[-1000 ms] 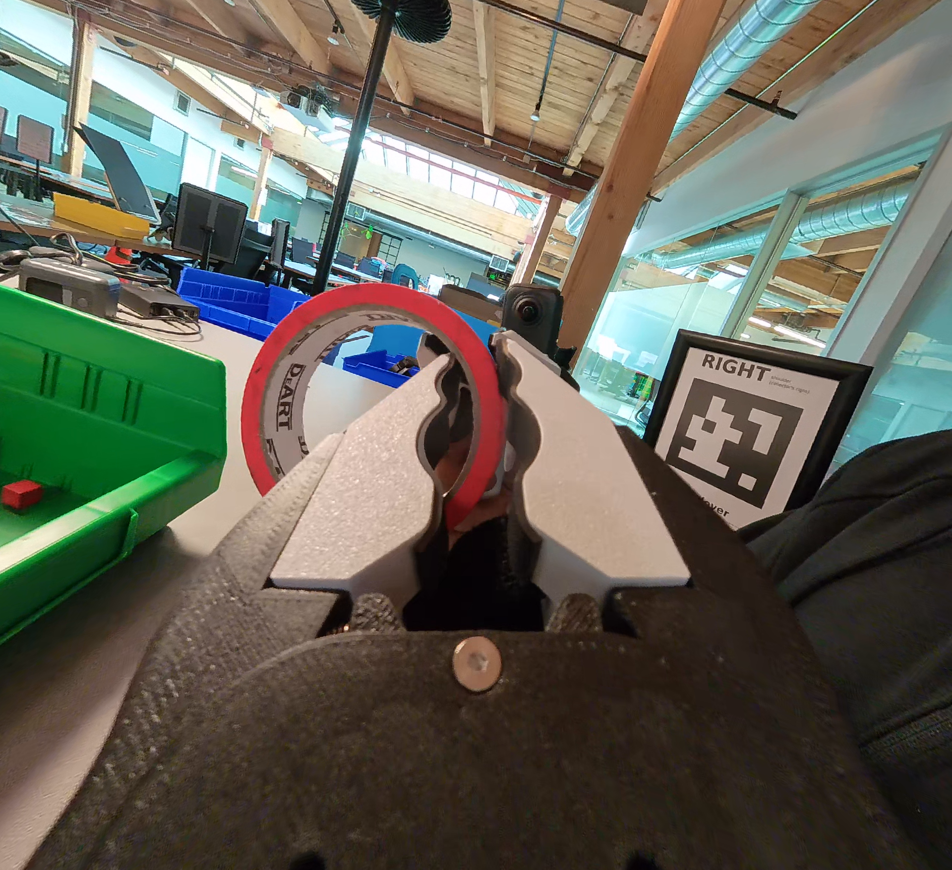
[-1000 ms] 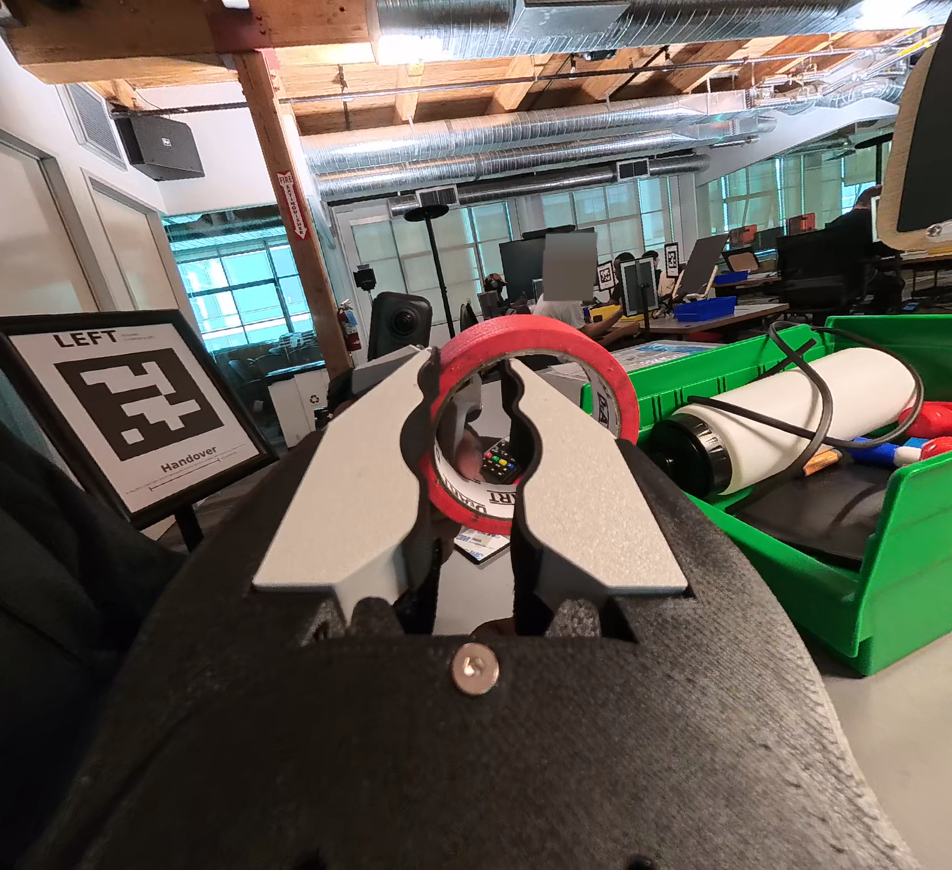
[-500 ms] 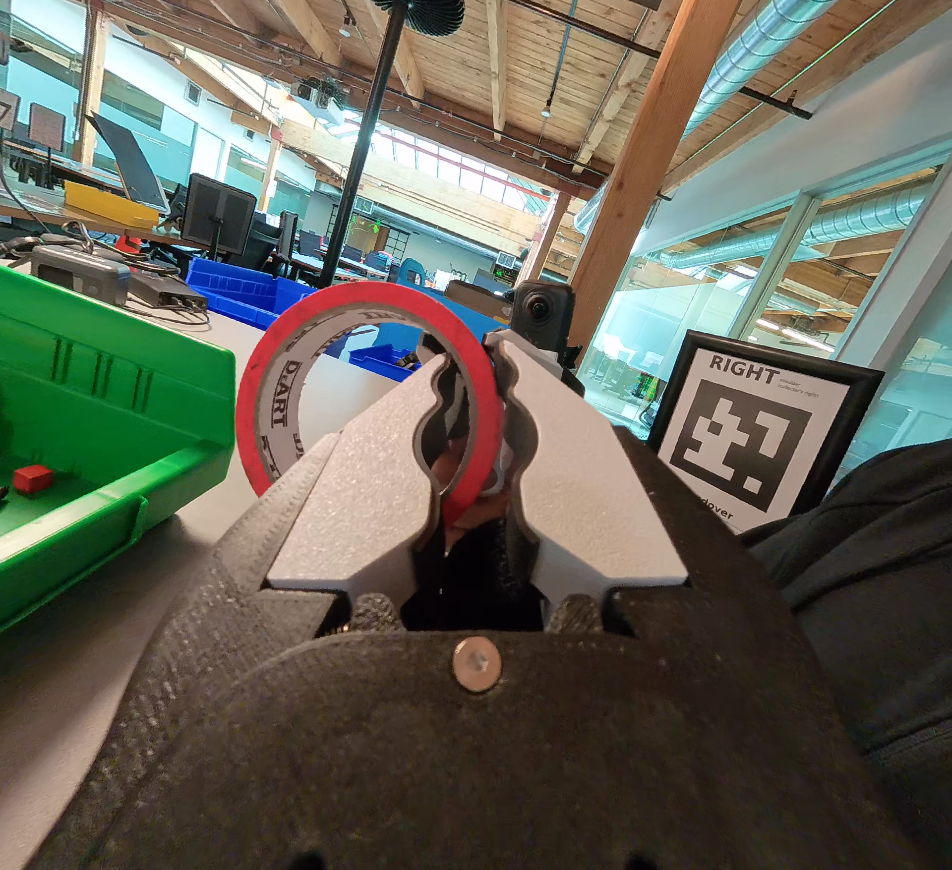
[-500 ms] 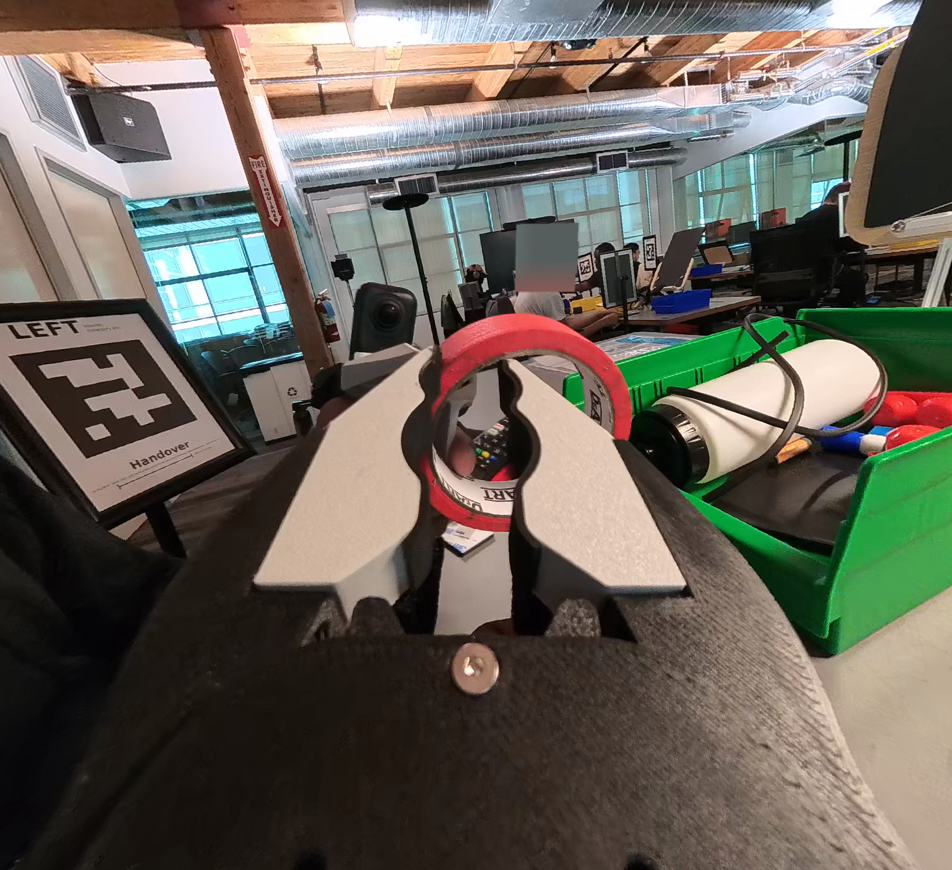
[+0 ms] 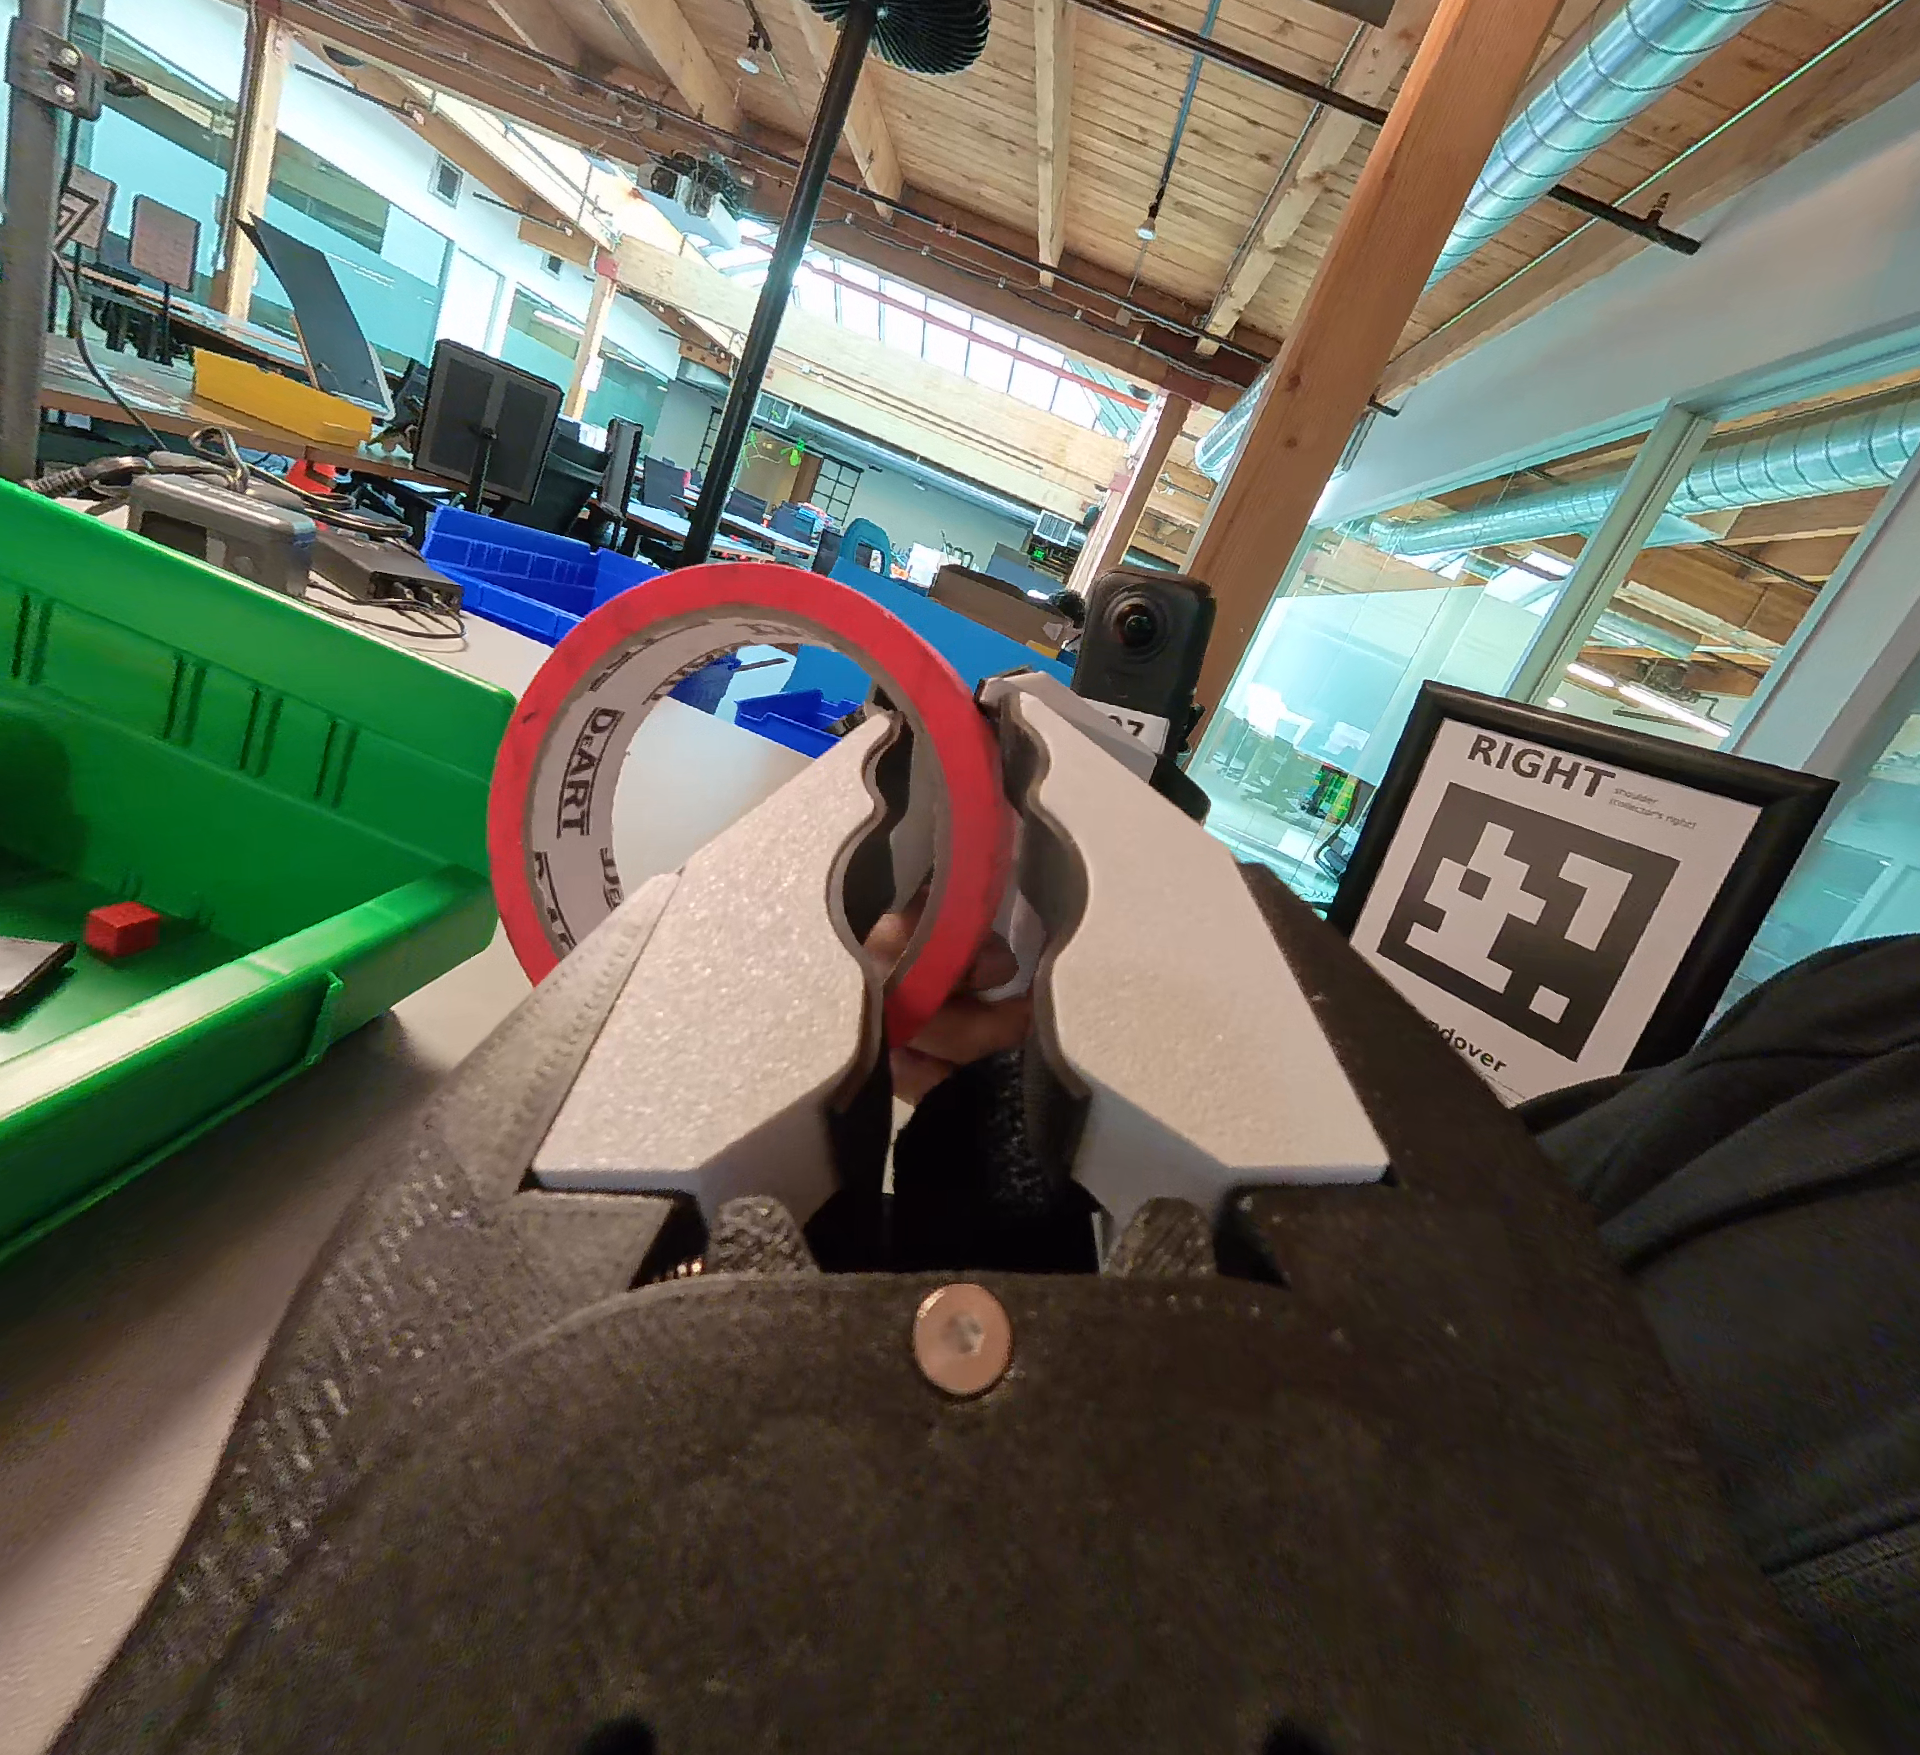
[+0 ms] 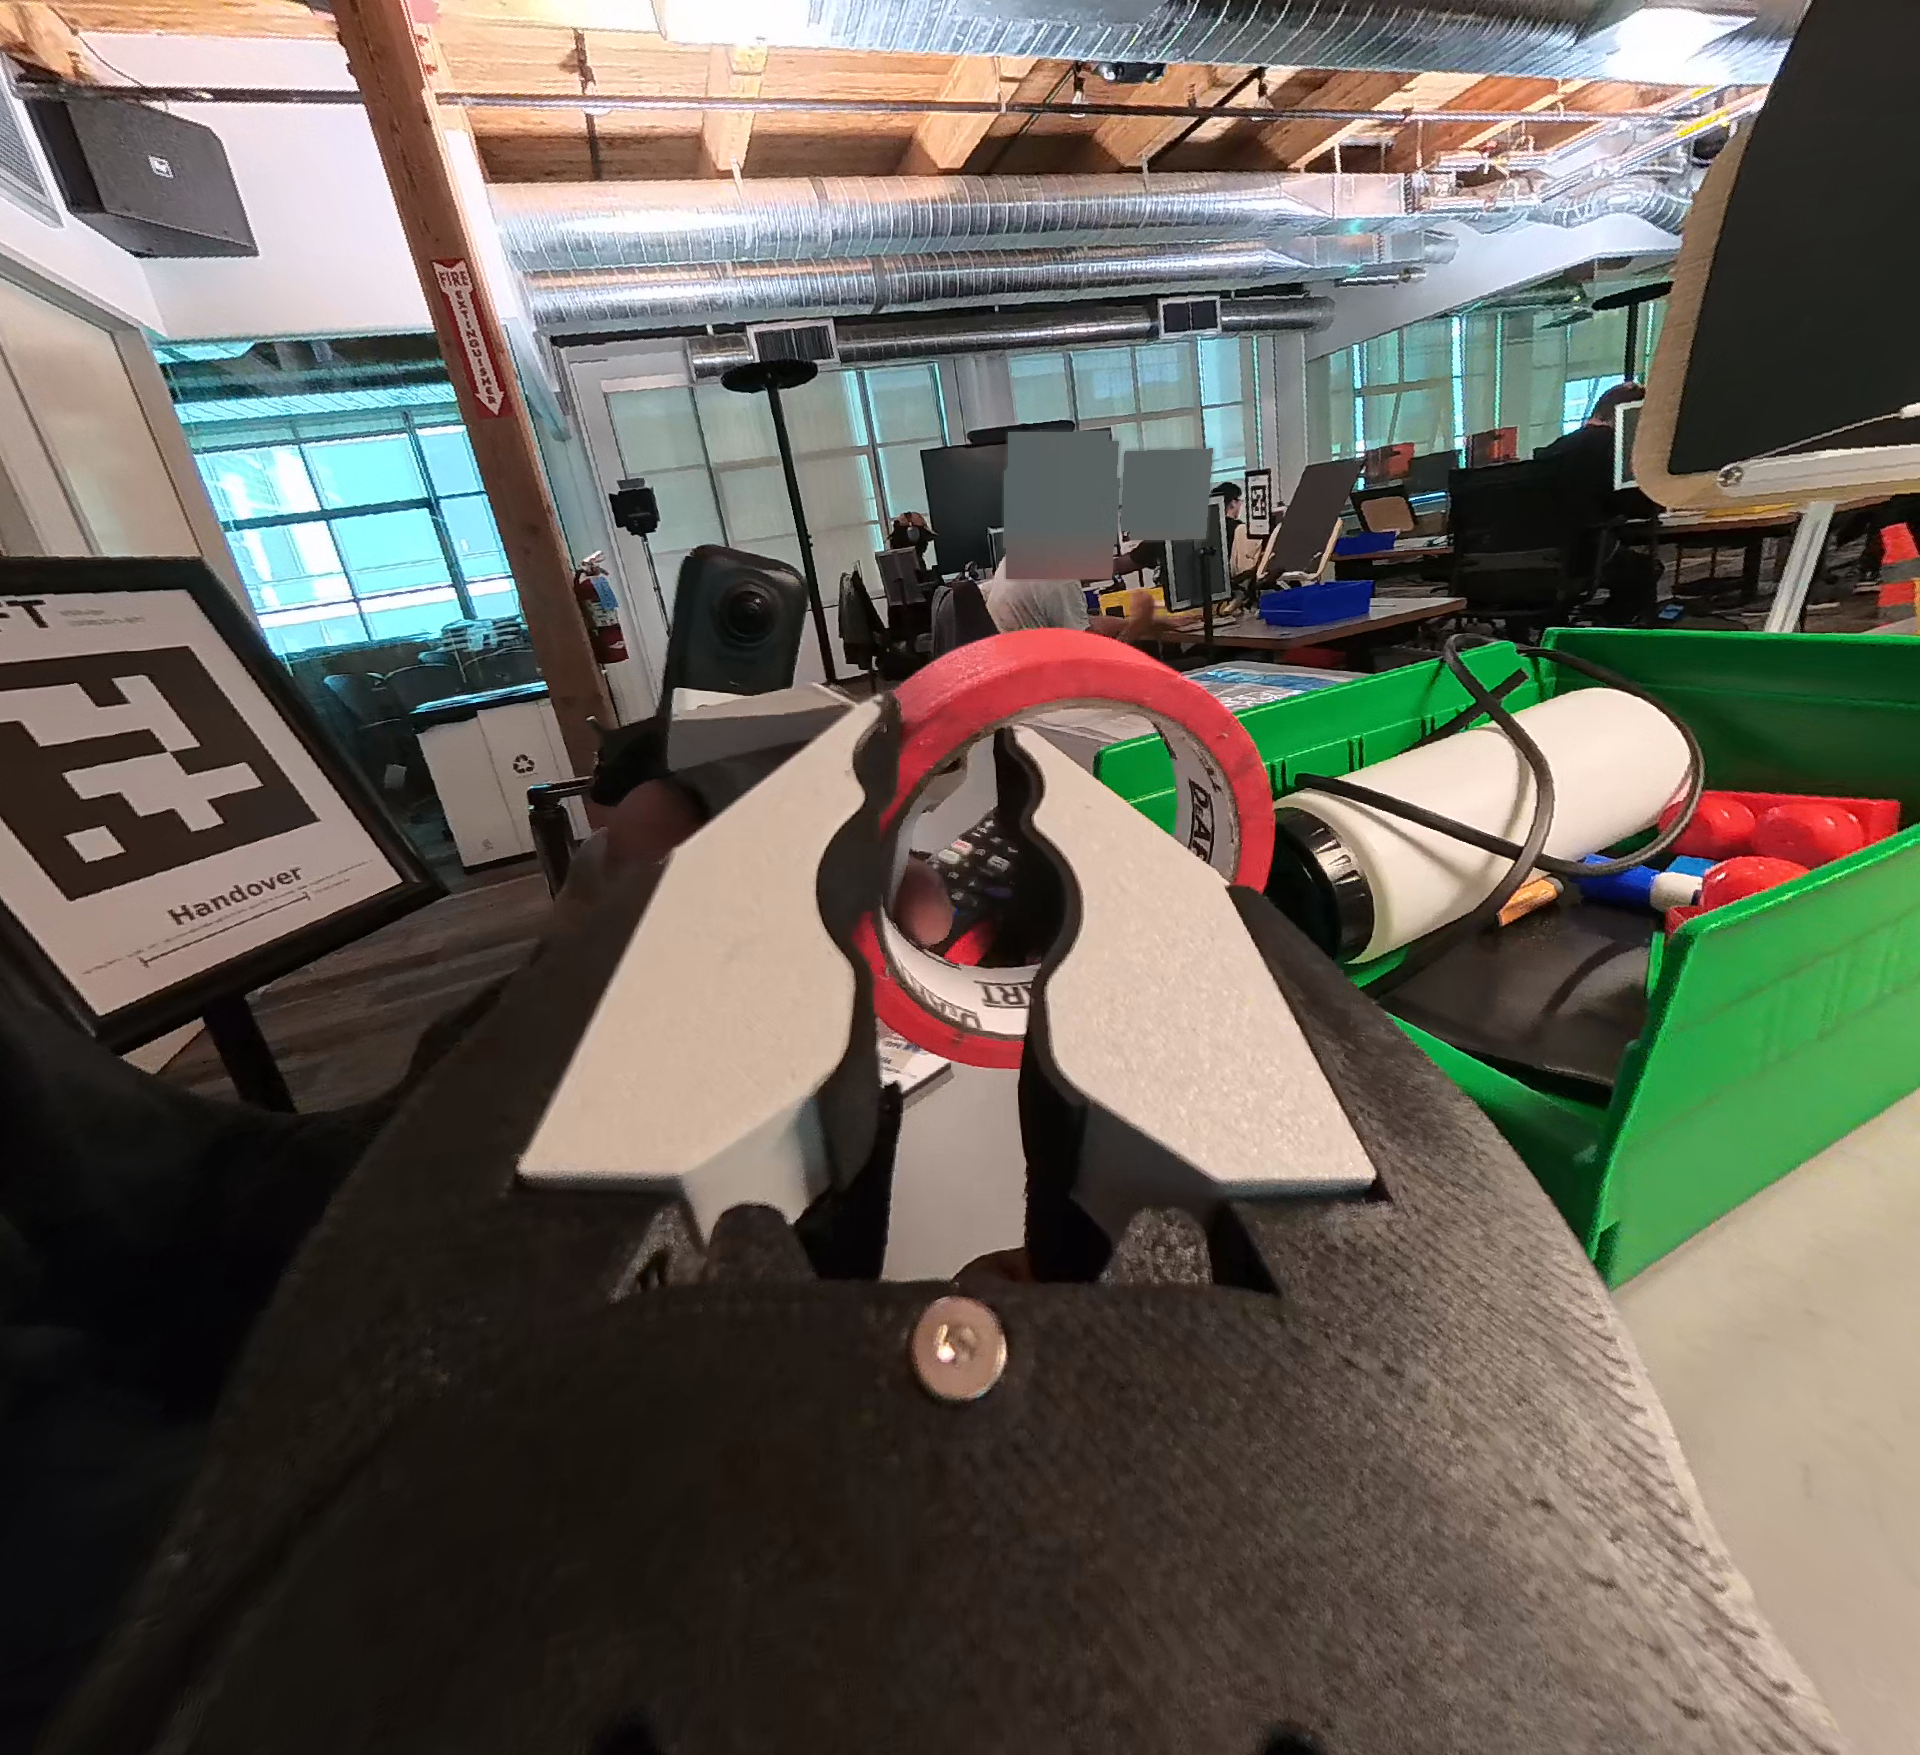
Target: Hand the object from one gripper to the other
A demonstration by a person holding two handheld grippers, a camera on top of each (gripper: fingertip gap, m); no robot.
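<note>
meanwhile both tongs point(image 5: 951, 729) point(image 6: 945, 734) clamp one red tape roll point(image 5: 727, 604) between green bins point(image 5: 239, 770).

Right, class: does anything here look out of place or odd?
Nothing looks spilled or damaged. The red tape roll sits between the jaws of both the left gripper and the right gripper at once, as a handover needs.

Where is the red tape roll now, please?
In both wrist views the red tape roll sits upright between the two tongs, left tongs and right tongs each pinching its rim, beside green bins.
</note>
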